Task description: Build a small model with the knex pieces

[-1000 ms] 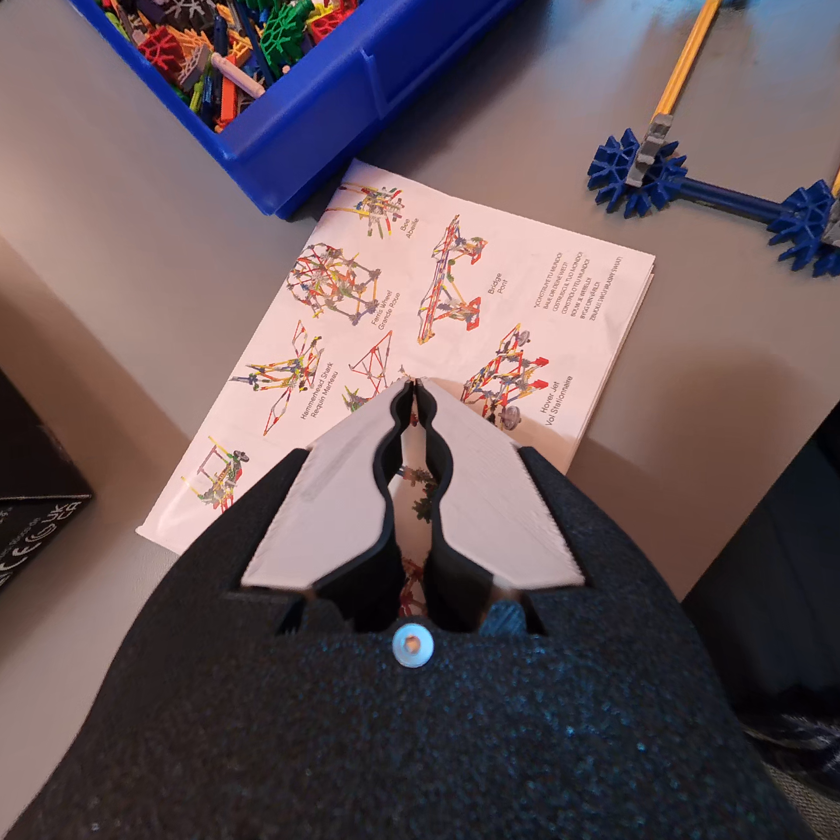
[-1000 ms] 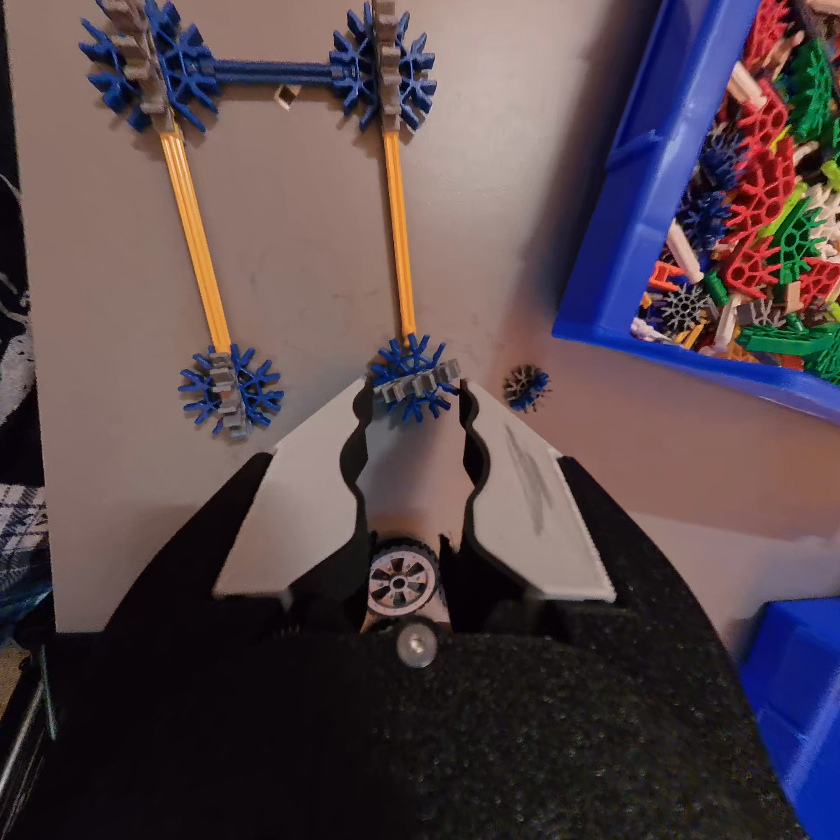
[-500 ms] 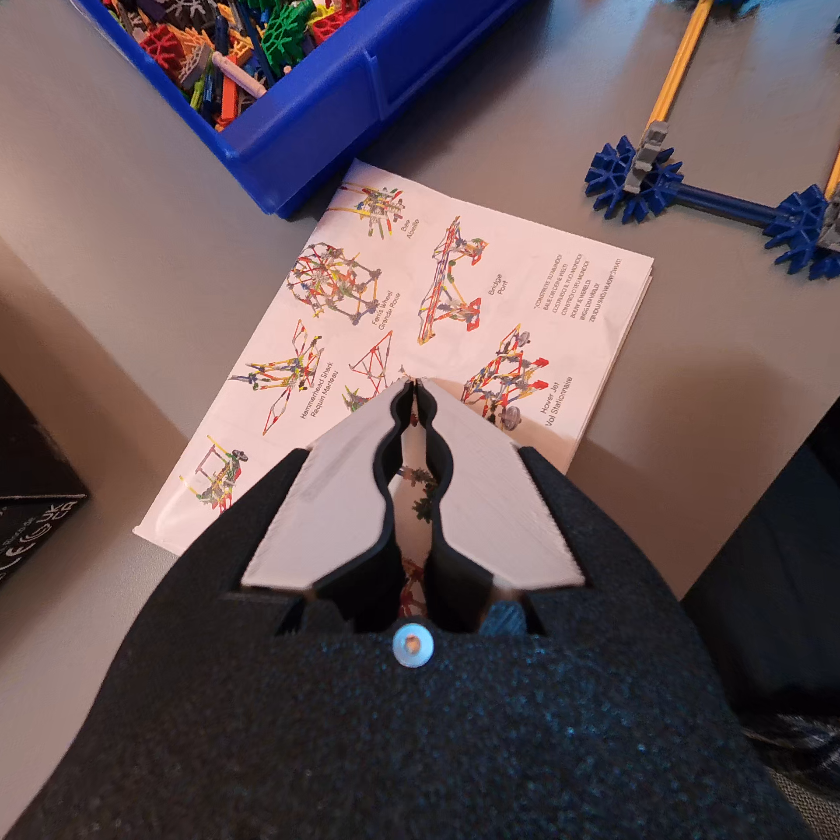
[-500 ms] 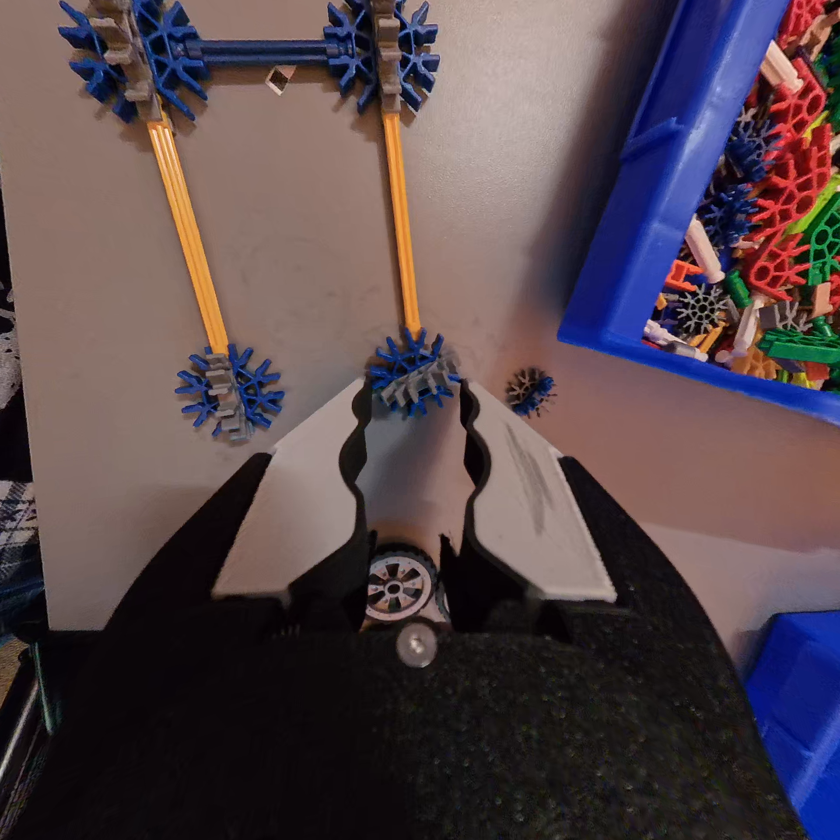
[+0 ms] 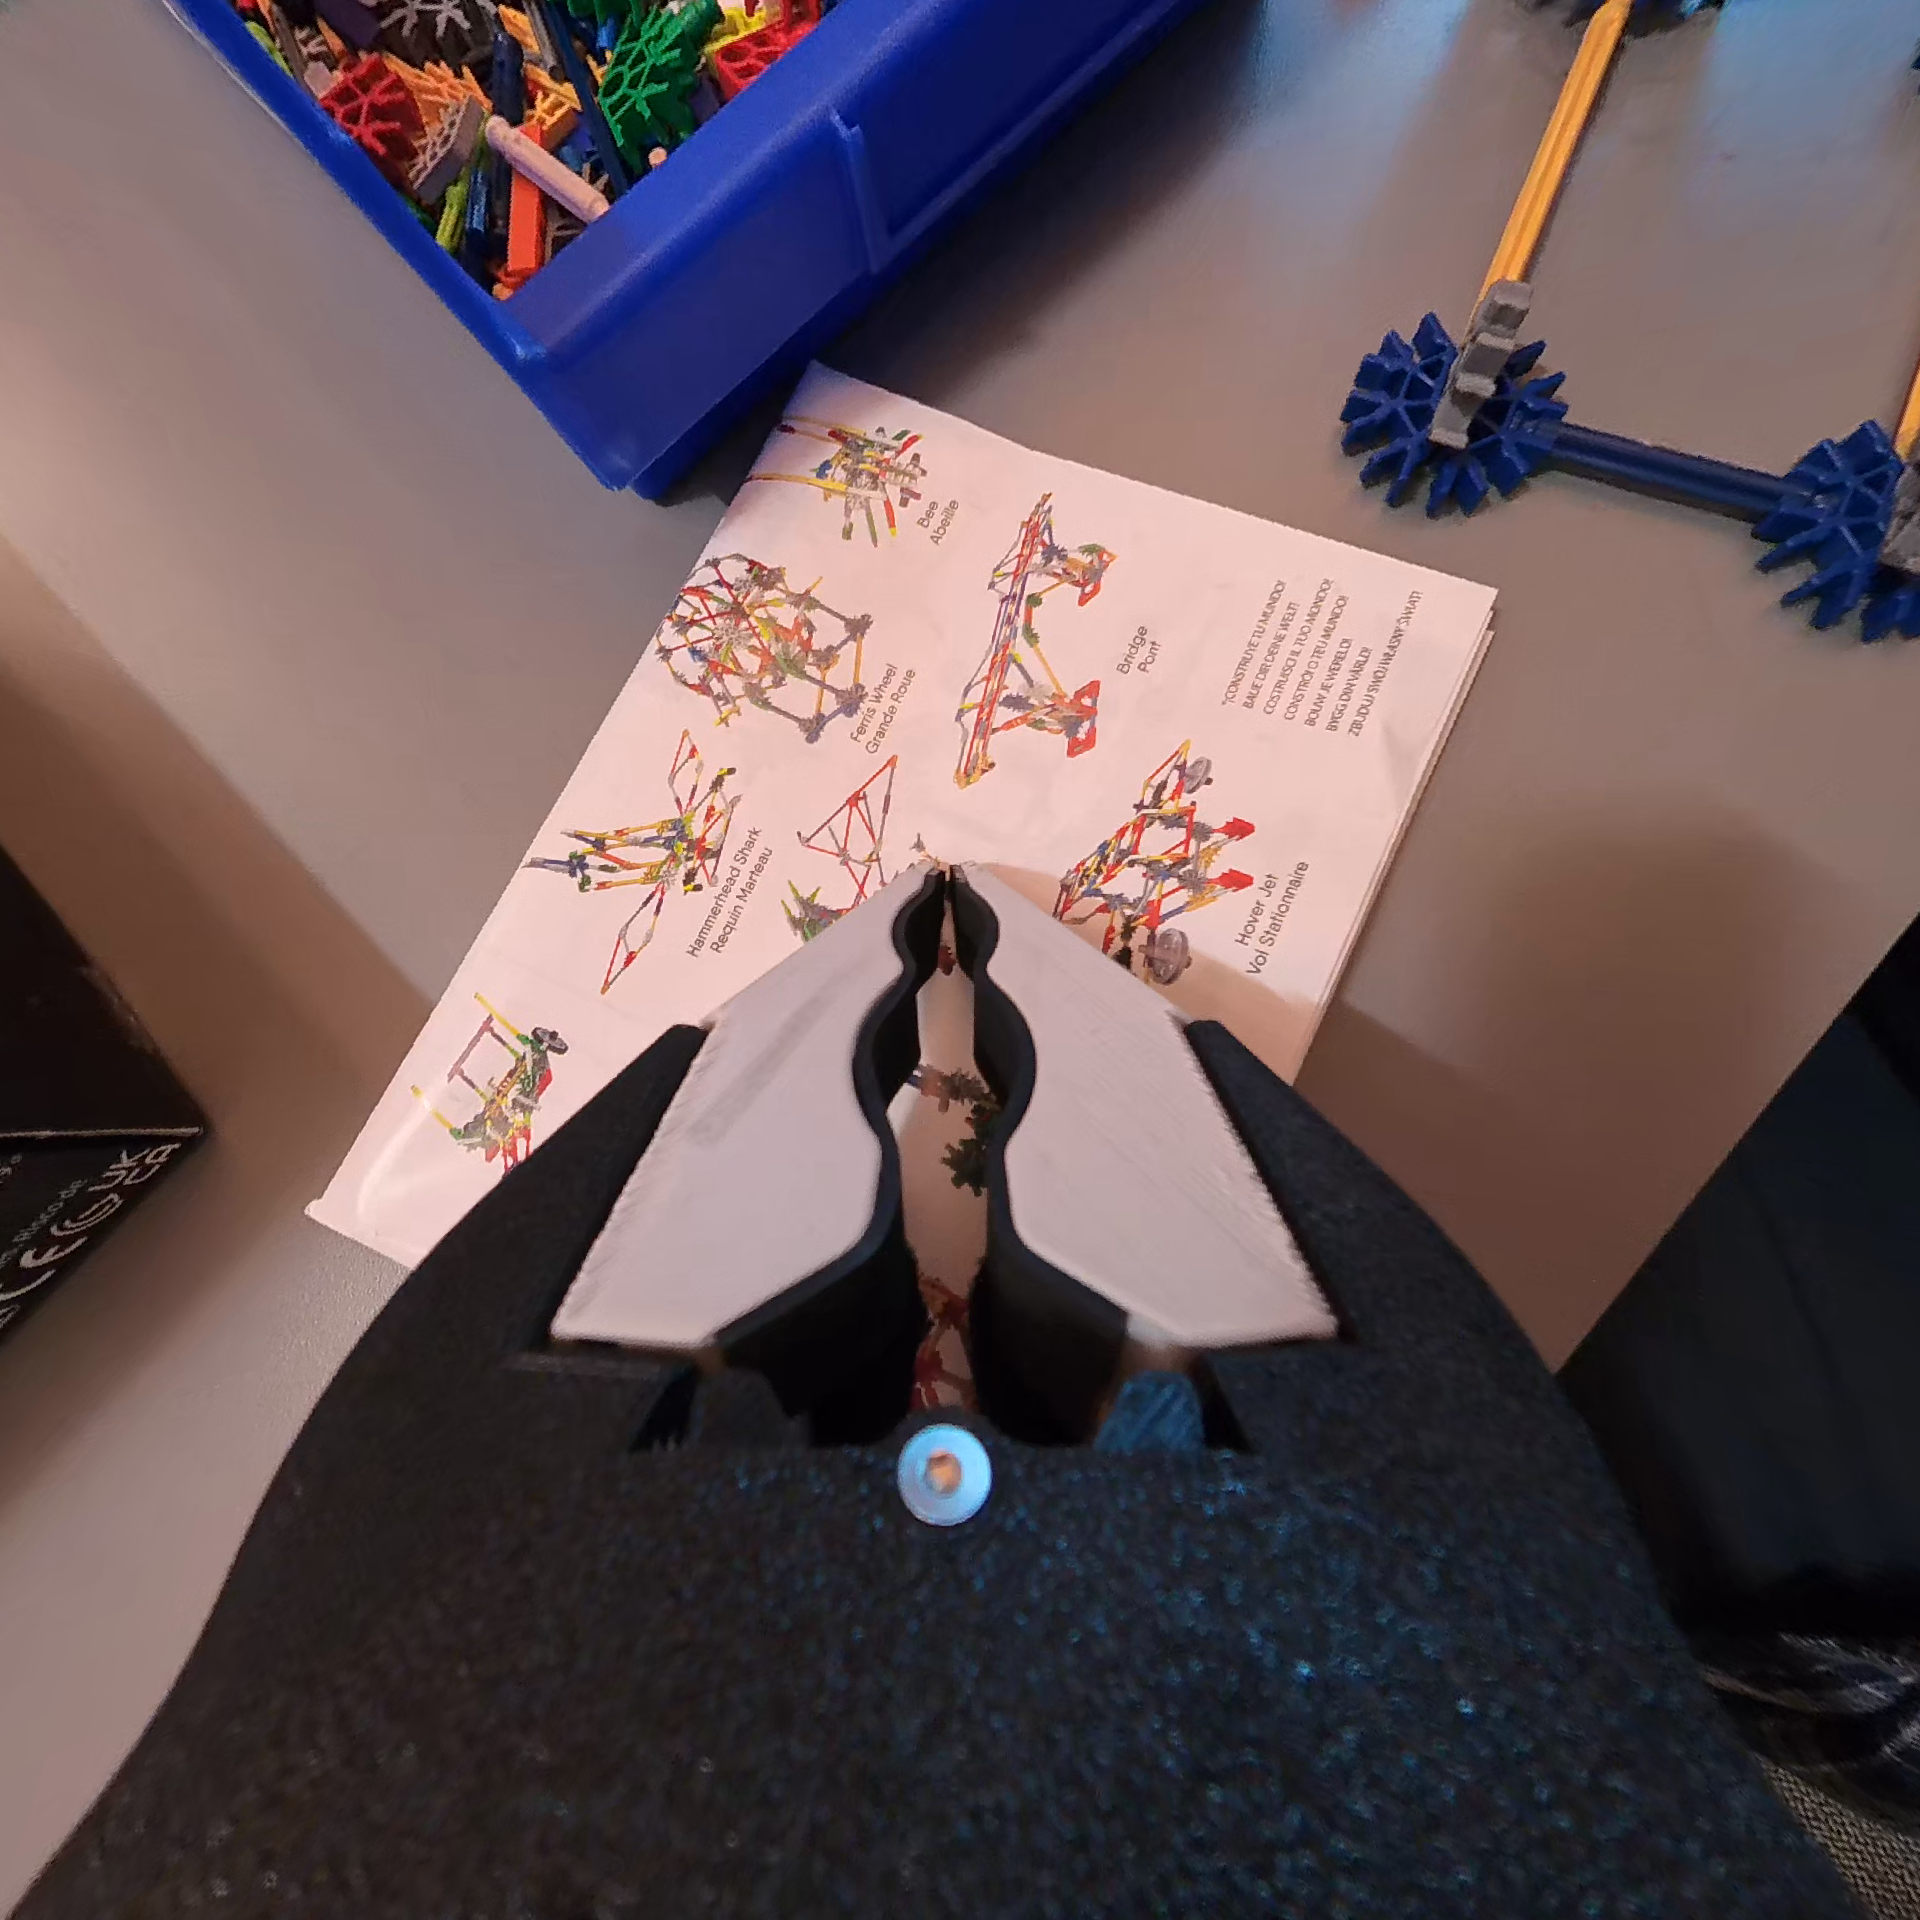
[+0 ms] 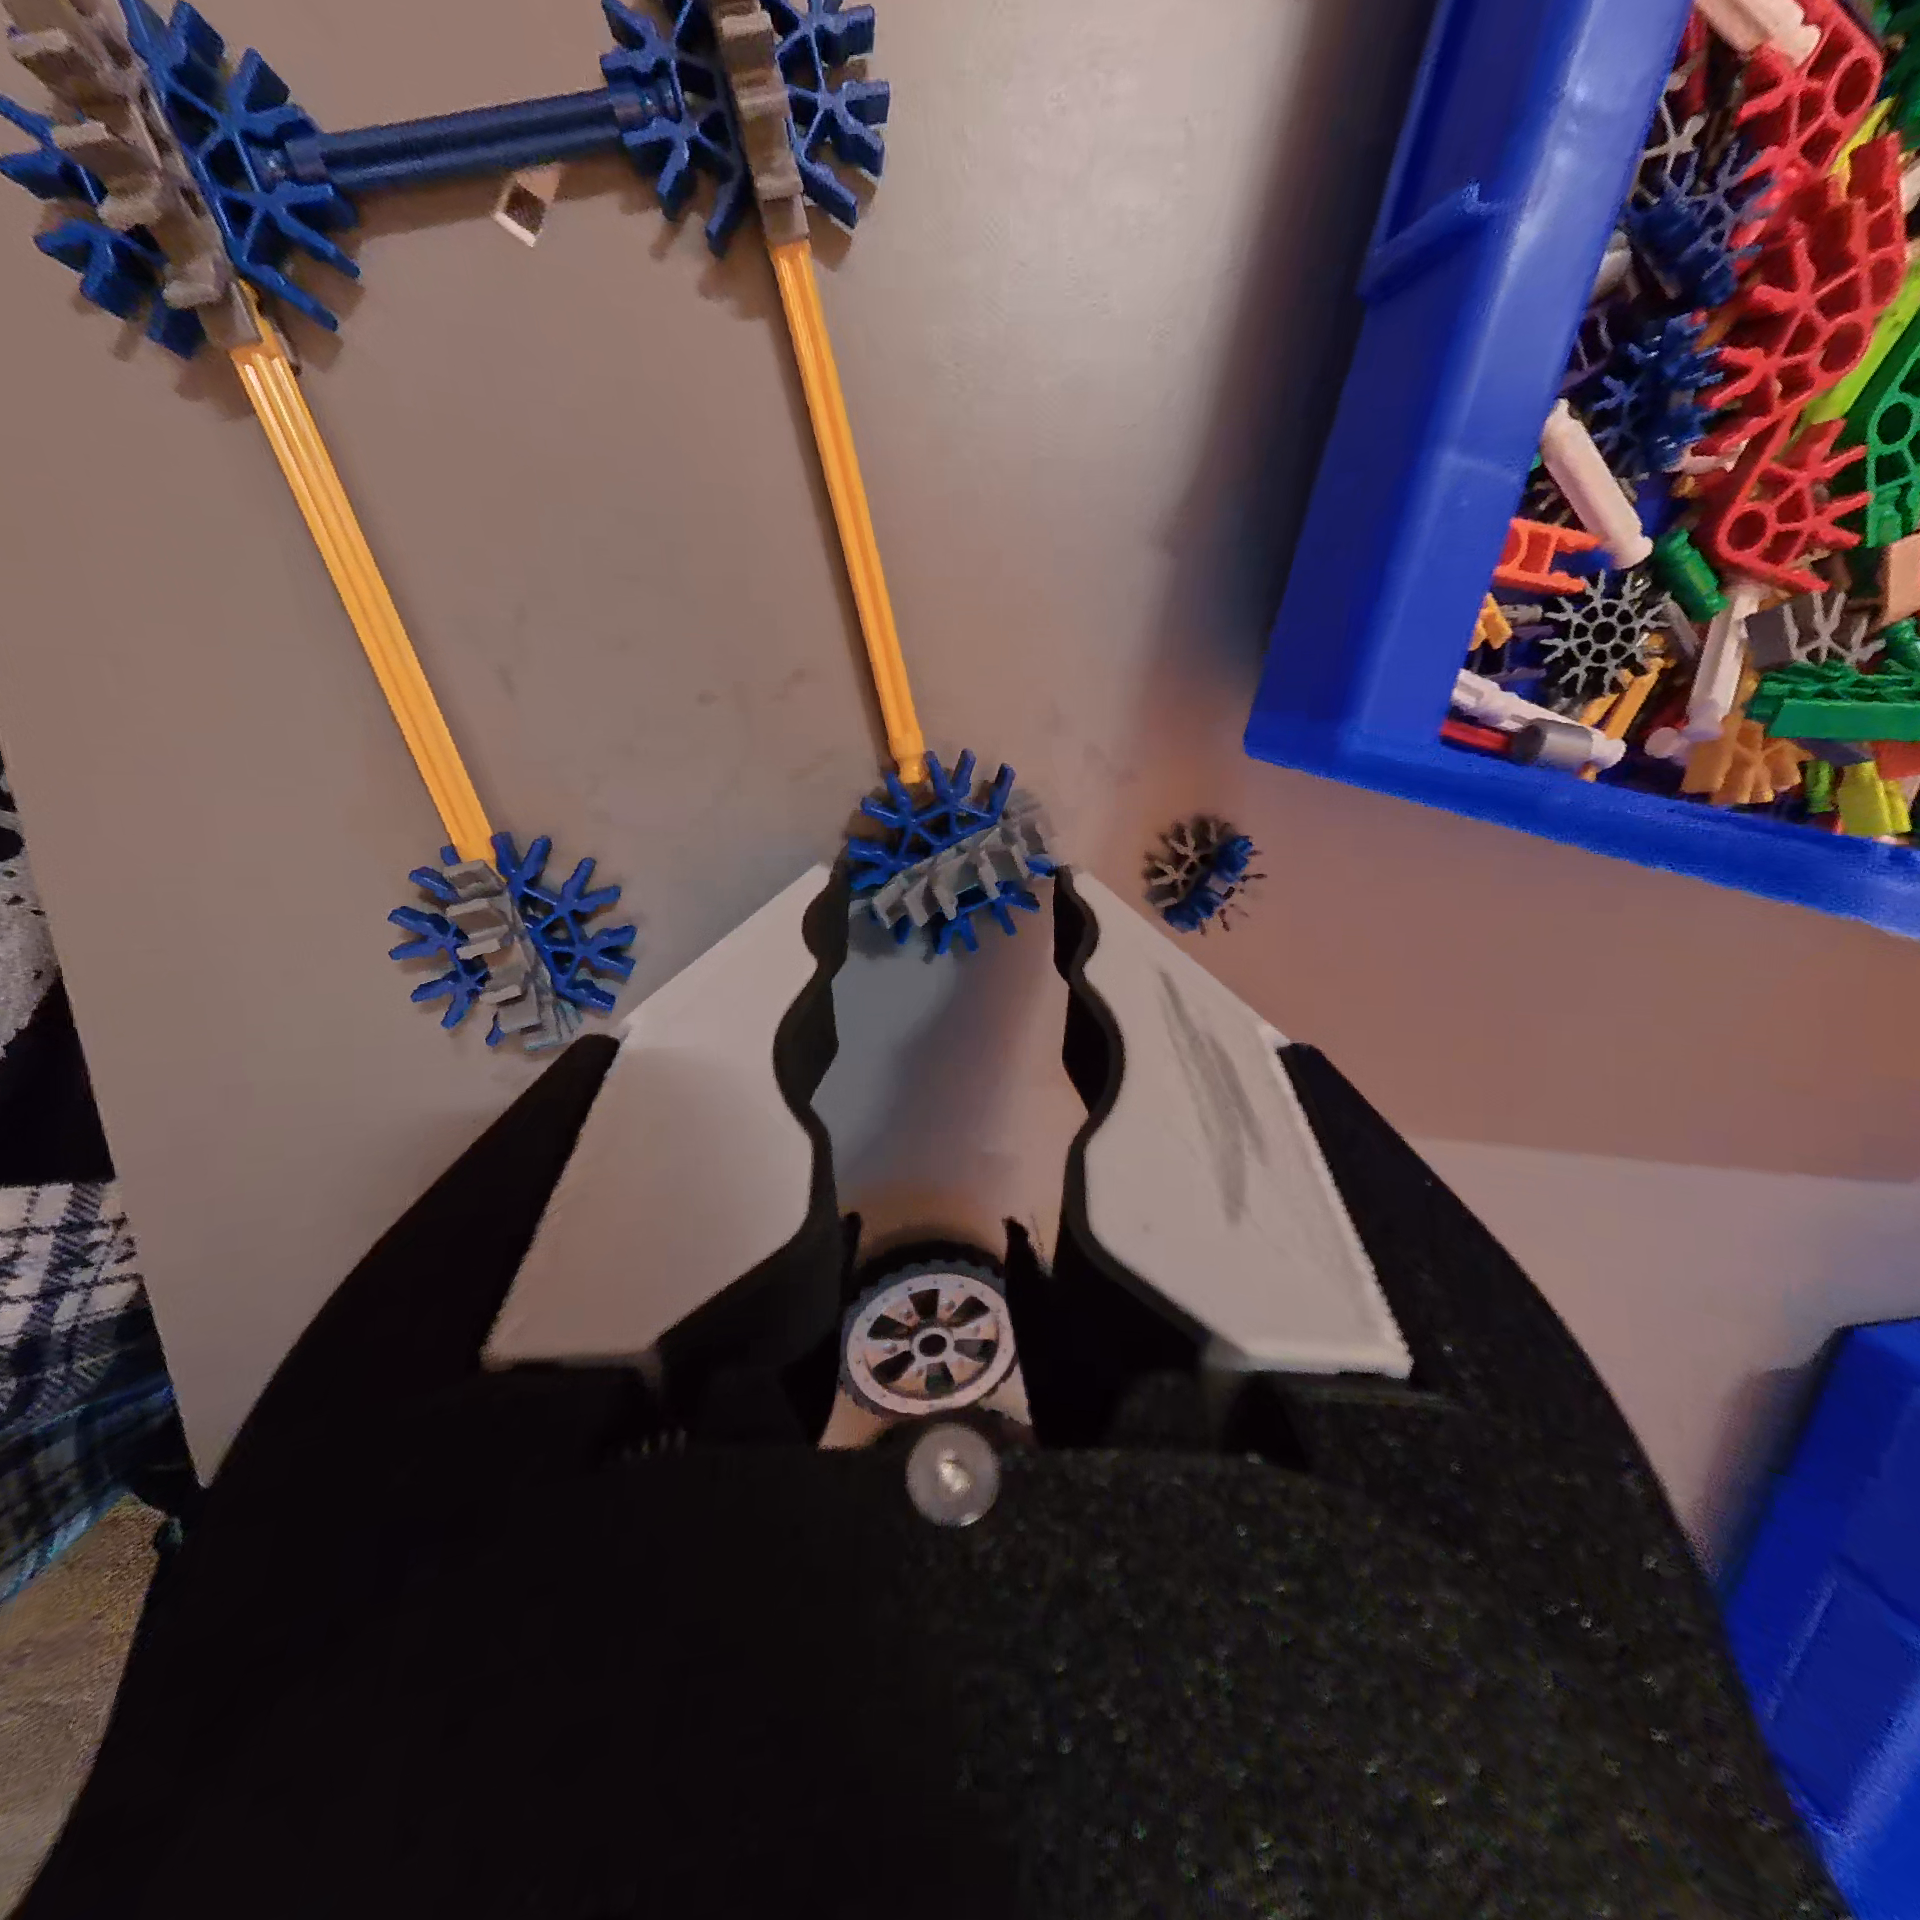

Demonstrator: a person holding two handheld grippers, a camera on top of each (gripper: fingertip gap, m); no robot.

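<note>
A frame of yellow rods [image 6: 842, 499] and a blue rod, joined by blue and grey snowflake connectors, lies flat on the grey table [image 6: 582, 582]. My right gripper [image 6: 945, 888] is open, and its tips flank the frame's near right connector [image 6: 935, 847]. A small grey-hubbed wheel [image 6: 925, 1340] shows between the finger bases; I cannot tell if it lies on the table. My left gripper [image 5: 948, 875] is shut and empty above a white instruction booklet [image 5: 1143, 644]. The frame's far end [image 5: 1455, 416] shows at the upper right of the left wrist view.
A blue bin [image 6: 1382, 623] full of coloured building pieces stands right of the frame, and its wall [image 5: 748, 270] shows beyond the booklet. A loose small connector [image 6: 1200, 873] lies near the bin. A second blue bin [image 6: 1849, 1558], a black box [image 5: 62, 1091] and the table's left edge are close. Across from one pair of fingers to the other is roughly 25 cm.
My right gripper has moved a little nearer the frame, which looks larger; its jaws stay equally wide. My left gripper has barely moved and stays shut.
</note>
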